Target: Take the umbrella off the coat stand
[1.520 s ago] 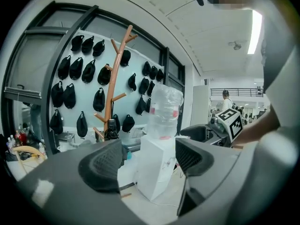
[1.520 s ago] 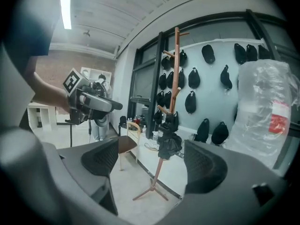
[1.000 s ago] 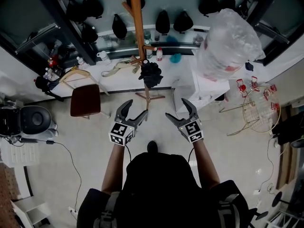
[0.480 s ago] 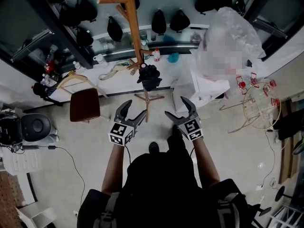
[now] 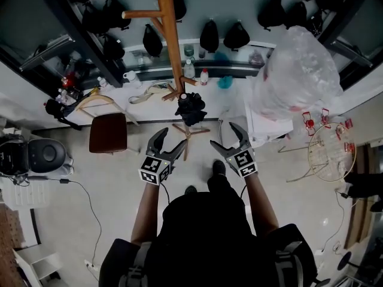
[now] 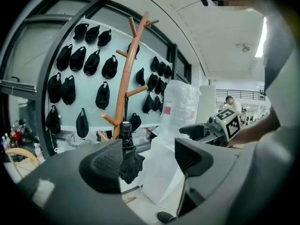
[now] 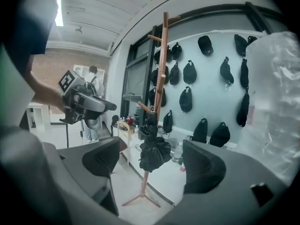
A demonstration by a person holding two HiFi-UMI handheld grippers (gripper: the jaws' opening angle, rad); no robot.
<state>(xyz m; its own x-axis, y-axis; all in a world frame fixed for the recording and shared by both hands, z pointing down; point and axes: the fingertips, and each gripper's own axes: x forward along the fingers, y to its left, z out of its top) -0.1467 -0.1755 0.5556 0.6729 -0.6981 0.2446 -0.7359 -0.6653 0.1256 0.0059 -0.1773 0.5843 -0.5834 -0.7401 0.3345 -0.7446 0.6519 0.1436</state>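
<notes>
Umbrella: A black folded umbrella (image 5: 191, 107) is hanging in a bunch from a low peg of the coat stand (image 5: 173, 52), handle uppermost and clear of the floor (image 5: 114, 178).
Coat stand: The wooden pole is standing on splayed feet on the pale floor, just in front of the white desk (image 5: 149, 103).
Right tongs: I am holding the right tongs (image 5: 222, 134) spread wide and empty. In the right gripper view the umbrella is showing in the gap between the jaws, but well ahead of them and untouched.
Left tongs: The left tongs (image 5: 172, 137) are gaping wide too and gripping nothing. In the left gripper view the umbrella is peeking out just past the left jaw, still apart from it.
Desk: It is carrying small bottles (image 5: 204, 76) and a white mug (image 5: 129, 75).
Wall: Black caps (image 5: 209, 36) are hanging in rows behind the stand.
Surroundings: A big clear plastic bag (image 5: 299, 73) is bulging to the right of the stand, a brown chair (image 5: 108, 131) is sitting to its left, and a wire basket (image 5: 331, 143) is lying at the far right.
</notes>
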